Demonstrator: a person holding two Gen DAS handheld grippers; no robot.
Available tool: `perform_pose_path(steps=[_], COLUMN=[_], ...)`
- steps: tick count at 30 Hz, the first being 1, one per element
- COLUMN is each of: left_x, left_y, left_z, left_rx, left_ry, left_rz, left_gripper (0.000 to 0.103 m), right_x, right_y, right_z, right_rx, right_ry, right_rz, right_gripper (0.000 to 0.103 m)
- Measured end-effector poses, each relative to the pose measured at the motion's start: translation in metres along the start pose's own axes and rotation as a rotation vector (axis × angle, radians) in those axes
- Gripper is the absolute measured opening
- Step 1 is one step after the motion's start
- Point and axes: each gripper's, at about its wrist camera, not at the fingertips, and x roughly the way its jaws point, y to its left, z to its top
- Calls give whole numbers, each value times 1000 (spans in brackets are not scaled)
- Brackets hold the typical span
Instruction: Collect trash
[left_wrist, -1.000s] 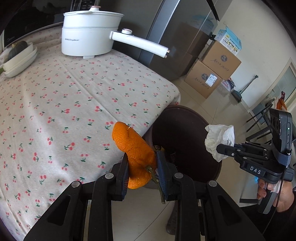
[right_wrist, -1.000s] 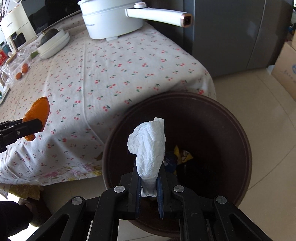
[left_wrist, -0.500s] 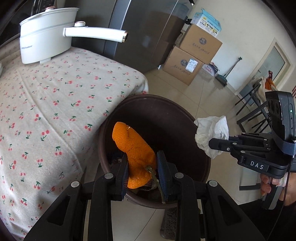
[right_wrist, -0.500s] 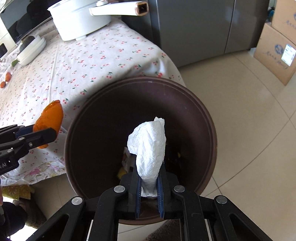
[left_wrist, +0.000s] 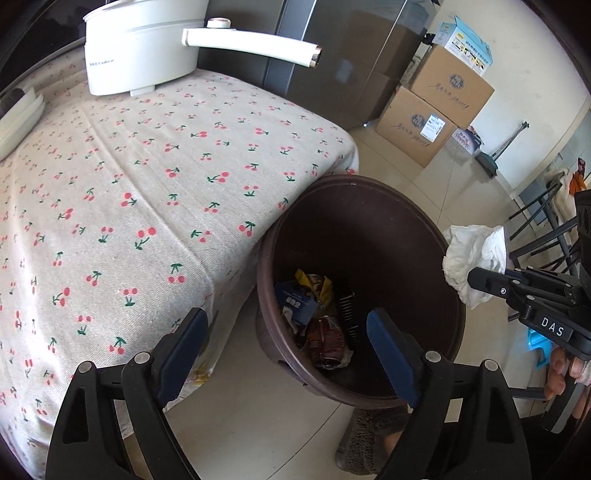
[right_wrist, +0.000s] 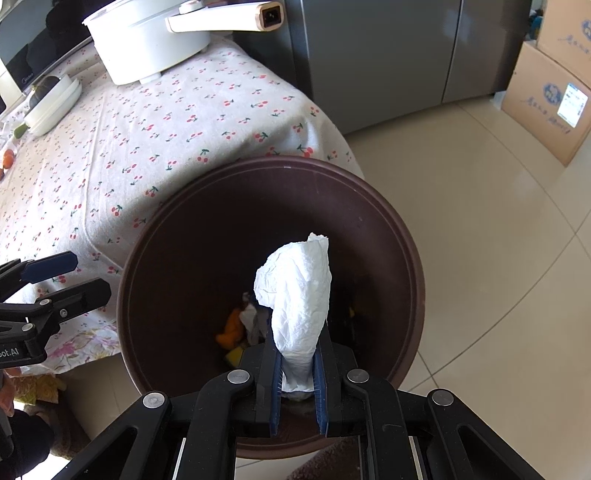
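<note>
The table (left_wrist: 147, 192) under its cherry-print cloth fills the left and upper left of both views, with a white electric pot (left_wrist: 140, 51) at the top, its long handle reaching right, and a stack of white dishes (right_wrist: 51, 105) at the left edge. Behind the table a grey refrigerator (right_wrist: 388, 55) spans the top, and 2 stacked cardboard boxes (left_wrist: 436, 107) stand on the tiled floor at the upper right of the left wrist view. The dark brown trash bin (left_wrist: 417, 236) stands just beside the table corner, right of centre in the left wrist view and central in the right wrist view. Its bottom holds wrappers and a crushed can (left_wrist: 327, 339), and the right wrist view shows an orange peel (right_wrist: 231, 326) lying among them. The left gripper (left_wrist: 286, 343) hangs above the bin's near rim; its jaws are opening, spread wide with nothing between them. The right gripper (right_wrist: 297, 373) is clamped on a crumpled white tissue (right_wrist: 297, 288), which stands upright from the blue pads over the bin's mouth; in the left wrist view it sits at the right edge, over the bin's right rim
</note>
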Motion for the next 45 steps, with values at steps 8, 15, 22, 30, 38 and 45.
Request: perform_pose_path(steps=[8,15,22,30,38,45], left_x=[-23,-52,-88,-157,-195,-207], left_y=[14,34,46,52,62,60], left_z=[-12,-23,-42,-74,-111,-128], left_rx=[11,1,-17,-84,-158,-176], left_ry=[-16,-48,-99,-253,-351,-410], left_rz=[90,139,185,327,426,464], left_gripper=[99,99,99,99,101,103], right_x=[-3,-17,-27,-61,-97,-109], right_y=[8,26,53,84,123,163], right_z=[8,11,7,-10,-36,-50], right_rx=[51,49,-4,-75,-109,-178], right_ry=[-30,-68,-82,-166,-336,-466], right_rz=[-33,-7,-21,-68,-86,-88], right_gripper=[70,78,85,102,102,102])
